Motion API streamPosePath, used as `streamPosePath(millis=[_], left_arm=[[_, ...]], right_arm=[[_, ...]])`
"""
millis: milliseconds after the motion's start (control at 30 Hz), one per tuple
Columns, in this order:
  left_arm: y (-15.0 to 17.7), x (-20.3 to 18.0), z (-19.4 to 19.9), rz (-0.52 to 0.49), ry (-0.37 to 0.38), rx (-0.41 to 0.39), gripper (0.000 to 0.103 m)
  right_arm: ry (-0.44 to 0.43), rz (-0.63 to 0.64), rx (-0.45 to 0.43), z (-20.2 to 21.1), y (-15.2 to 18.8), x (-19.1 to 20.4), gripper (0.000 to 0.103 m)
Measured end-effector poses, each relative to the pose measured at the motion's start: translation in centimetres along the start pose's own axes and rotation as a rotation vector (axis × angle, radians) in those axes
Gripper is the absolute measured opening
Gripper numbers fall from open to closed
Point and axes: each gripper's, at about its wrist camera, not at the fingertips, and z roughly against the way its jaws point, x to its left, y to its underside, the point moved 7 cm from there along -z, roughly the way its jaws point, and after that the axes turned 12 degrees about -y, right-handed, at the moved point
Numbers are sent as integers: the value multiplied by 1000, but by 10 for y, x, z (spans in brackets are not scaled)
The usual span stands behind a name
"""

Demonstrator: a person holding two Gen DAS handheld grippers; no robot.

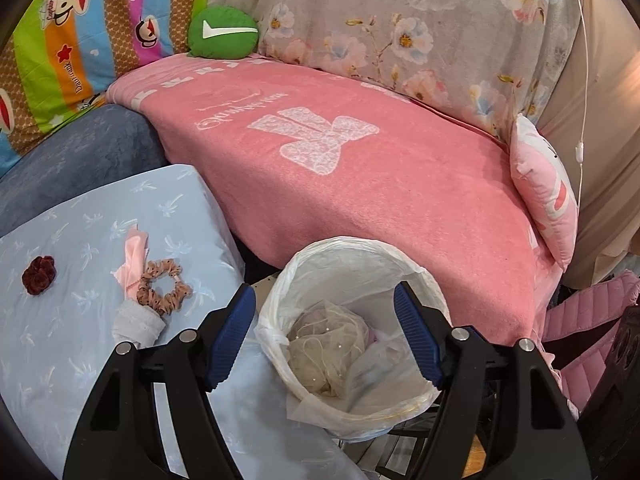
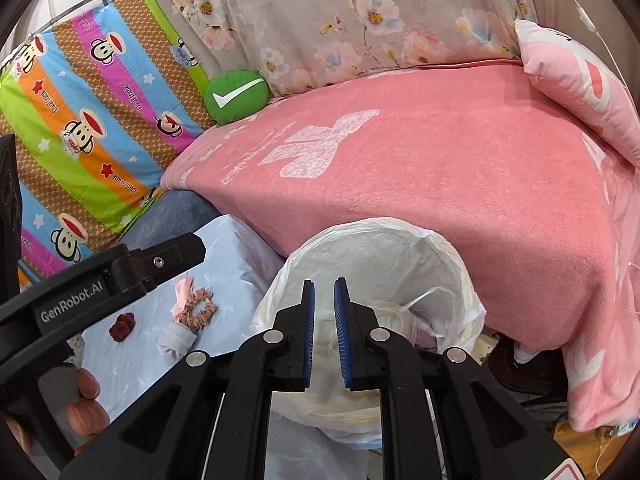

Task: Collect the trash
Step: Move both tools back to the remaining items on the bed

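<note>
A bin lined with a white plastic bag [image 1: 316, 264] stands by the bed; inside lie a crumpled beige mesh wad [image 1: 328, 344] and clear plastic. My left gripper [image 1: 325, 312] is open and empty above the bin's mouth. My right gripper [image 2: 324, 285] hovers over the same bin [image 2: 400, 248], jaws nearly closed with a narrow gap, holding nothing. On the light blue cushion [image 1: 60, 340] lie a pink cloth scrap [image 1: 134, 258], a brown scrunchie [image 1: 164, 286], a dark red scrunchie [image 1: 38, 274] and a white cloth piece [image 1: 138, 324]. These also show in the right wrist view [image 2: 196, 306].
A pink blanket [image 1: 380, 184] covers the bed behind the bin. A green round cushion [image 1: 223, 32], a pink pillow [image 1: 544, 188] and a striped cartoon cover [image 1: 80, 40] lie around it. The left gripper's body [image 2: 100, 288] crosses the right wrist view at left.
</note>
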Motion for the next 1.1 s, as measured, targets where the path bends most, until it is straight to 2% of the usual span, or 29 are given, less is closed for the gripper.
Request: streamPosePath(millis=[633,833,1100], left_arm=[[12,36,0,46,-34,9,68],[19,55,-3,71,-56,23,68],[31,88,-10,121,-93,52,69]], right_arm=[[-17,59,54,-15,15,33,16],[-31,84,75,-23,22,48,20],[-52,114,112,-38,34,69,21]])
